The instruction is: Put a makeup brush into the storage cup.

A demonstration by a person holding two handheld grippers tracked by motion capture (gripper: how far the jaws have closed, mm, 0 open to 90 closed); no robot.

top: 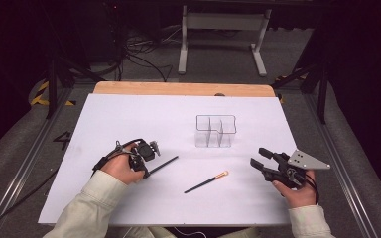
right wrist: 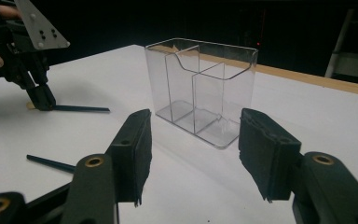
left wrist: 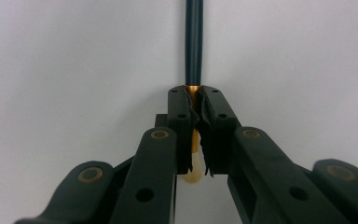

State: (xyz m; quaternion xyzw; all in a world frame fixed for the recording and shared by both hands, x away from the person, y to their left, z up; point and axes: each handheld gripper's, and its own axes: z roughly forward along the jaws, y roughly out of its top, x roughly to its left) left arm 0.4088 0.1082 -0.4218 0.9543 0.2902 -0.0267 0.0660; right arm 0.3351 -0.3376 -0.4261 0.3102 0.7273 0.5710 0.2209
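My left gripper [top: 146, 171] is shut on a dark-handled brush [top: 164, 163] that lies on the white table cover. In the left gripper view the pads [left wrist: 209, 116] pinch the gold ferrule, the handle [left wrist: 194, 42] runs straight ahead, and cream bristles show below. A second brush [top: 206, 183] with a peach tip lies loose near the table's middle. My right gripper [top: 256, 156] hovers open at the right, and its jaws [right wrist: 196, 128] frame a clear three-part organizer [right wrist: 200, 88] with nothing between them. The organizer [top: 216, 130] stands upright behind both brushes.
The white cover [top: 129, 114] spans most of the table, with a wooden edge [top: 183, 89] at the back. Beyond it stand a white metal frame [top: 223, 22] and cables [top: 139, 54] on the dark floor.
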